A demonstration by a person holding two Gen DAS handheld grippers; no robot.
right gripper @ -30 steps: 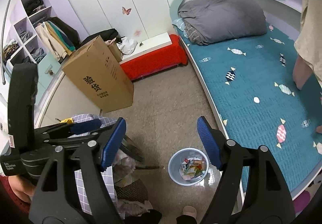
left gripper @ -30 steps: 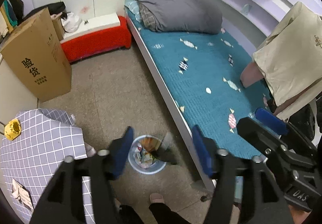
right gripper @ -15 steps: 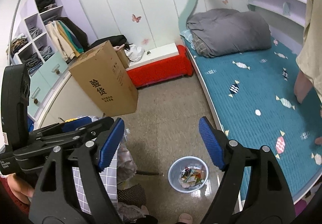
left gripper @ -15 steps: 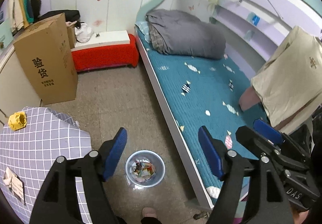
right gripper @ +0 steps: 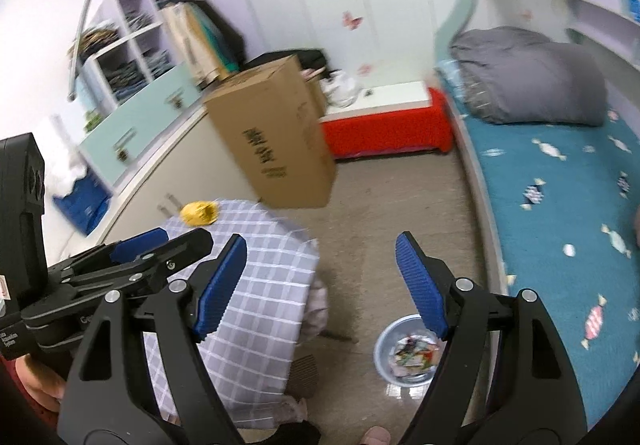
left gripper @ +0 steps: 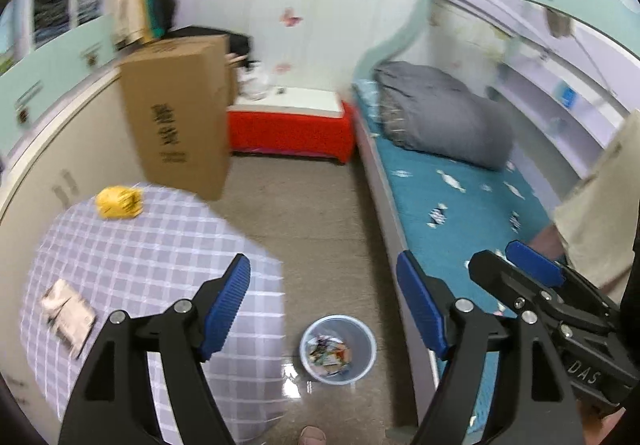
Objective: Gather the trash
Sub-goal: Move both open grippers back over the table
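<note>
With jaws wide and empty, the left gripper [left gripper: 324,305] and right gripper [right gripper: 320,281] face the table [left gripper: 160,245], likely for the yellow wrapper [left gripper: 119,202].

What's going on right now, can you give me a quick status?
Both grippers, left and right, open, empty. Yellow wrapper and flat packet on checked table. Bin on floor, nothing blocking.

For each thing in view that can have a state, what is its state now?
left gripper: open, jaws just opening, empty.
right gripper: open, empty.
trash bin: upright on floor, partly filled.
yellow wrapper: lying on the checked table.
cardboard box: upright, closed.
</note>
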